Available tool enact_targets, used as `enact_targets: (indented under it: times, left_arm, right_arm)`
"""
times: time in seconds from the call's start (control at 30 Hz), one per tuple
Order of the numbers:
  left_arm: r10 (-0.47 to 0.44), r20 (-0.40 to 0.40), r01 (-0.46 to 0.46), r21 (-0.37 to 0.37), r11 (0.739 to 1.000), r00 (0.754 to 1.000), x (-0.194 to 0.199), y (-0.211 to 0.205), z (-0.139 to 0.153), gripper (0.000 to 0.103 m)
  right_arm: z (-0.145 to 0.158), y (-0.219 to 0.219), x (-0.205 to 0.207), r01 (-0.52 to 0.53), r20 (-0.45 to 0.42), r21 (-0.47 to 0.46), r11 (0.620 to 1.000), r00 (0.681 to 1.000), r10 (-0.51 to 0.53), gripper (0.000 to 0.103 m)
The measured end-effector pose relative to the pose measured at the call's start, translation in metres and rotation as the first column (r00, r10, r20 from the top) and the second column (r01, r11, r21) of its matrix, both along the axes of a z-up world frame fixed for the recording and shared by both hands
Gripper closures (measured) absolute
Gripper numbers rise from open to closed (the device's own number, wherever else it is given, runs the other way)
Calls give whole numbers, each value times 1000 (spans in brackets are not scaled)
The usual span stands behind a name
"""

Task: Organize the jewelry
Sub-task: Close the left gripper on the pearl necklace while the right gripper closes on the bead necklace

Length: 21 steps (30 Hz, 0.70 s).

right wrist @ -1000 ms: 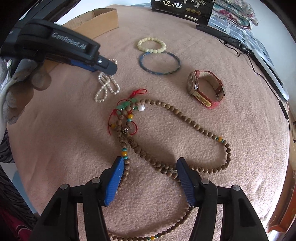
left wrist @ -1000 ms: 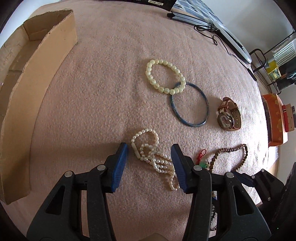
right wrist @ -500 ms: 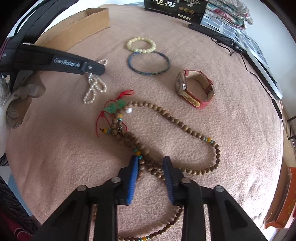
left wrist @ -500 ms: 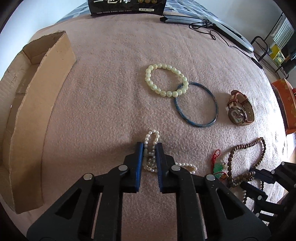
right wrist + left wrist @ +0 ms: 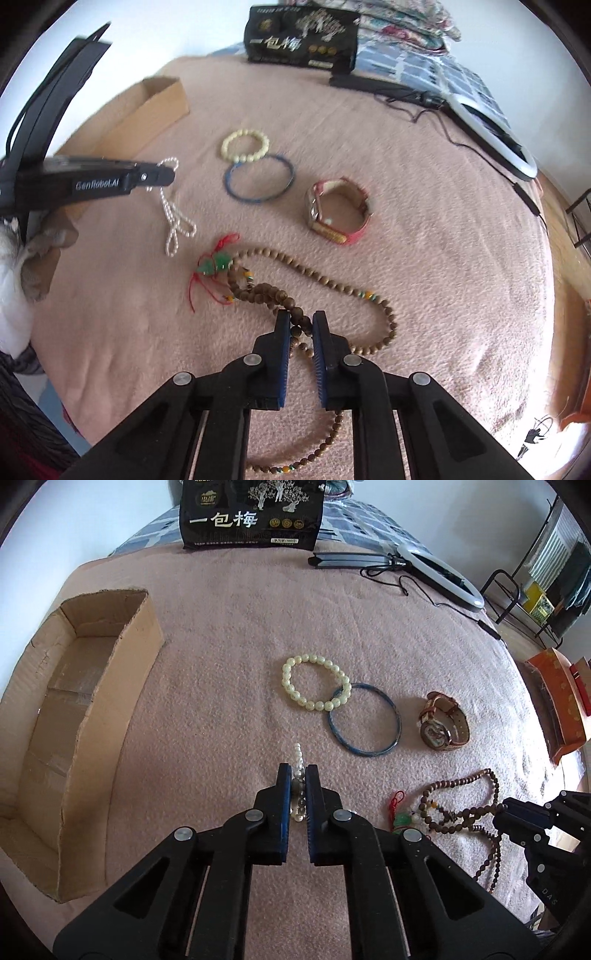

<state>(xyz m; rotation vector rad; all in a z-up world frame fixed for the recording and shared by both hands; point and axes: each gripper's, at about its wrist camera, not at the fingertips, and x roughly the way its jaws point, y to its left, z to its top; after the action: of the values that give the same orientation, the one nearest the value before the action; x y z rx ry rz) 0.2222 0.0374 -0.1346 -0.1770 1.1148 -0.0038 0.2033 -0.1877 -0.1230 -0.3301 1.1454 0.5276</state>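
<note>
Jewelry lies spread over a pink blanket [image 5: 221,664] in front of you, w/ an open cardboard box [image 5: 92,709] at the left edge, likely where each piece is meant to go. Your left gripper [image 5: 298,771] is clenched on a pearl strand [image 5: 297,755]; in the right wrist view the rest of it hangs in a loop down to the blanket. Your right gripper [image 5: 301,321] is closing on a wooden bead necklace [image 5: 332,284], beads pinched between the pads, its green charm and red cord resting on the blanket nearby. Holding each string at one spot probably lets it hang free w/o tangling. Not yet picked up: a pale bead bracelet [image 5: 316,681] overlapping a blue bangle [image 5: 364,720], & a watch [image 5: 443,723] on its side just beside them. A black bag [image 5: 251,513] at the far edge reads "一包梅". The left gripper's side reads "GenRobot.AI".
</note>
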Motion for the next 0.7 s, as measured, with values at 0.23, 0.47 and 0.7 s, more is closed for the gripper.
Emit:
enact_targets:
  times: [0.23,0.47,0.7]
  left_arm:
    - [-12,75,12,-6,1000,997,-4,-3,31,98]
    - [-20,104,19,8,1000,994,-9,-3,40,98]
    - [-5,90,5,-4,1000,996,-6,3,36,98]
  right_arm:
    - [32,-14,-3,51,58,89,995,997,-56,103]
    - [19,-12,-4,-22,-20,136,990,999,25,103]
    - [-36,20,-7,-177,-36,-94,980,984,175,48]
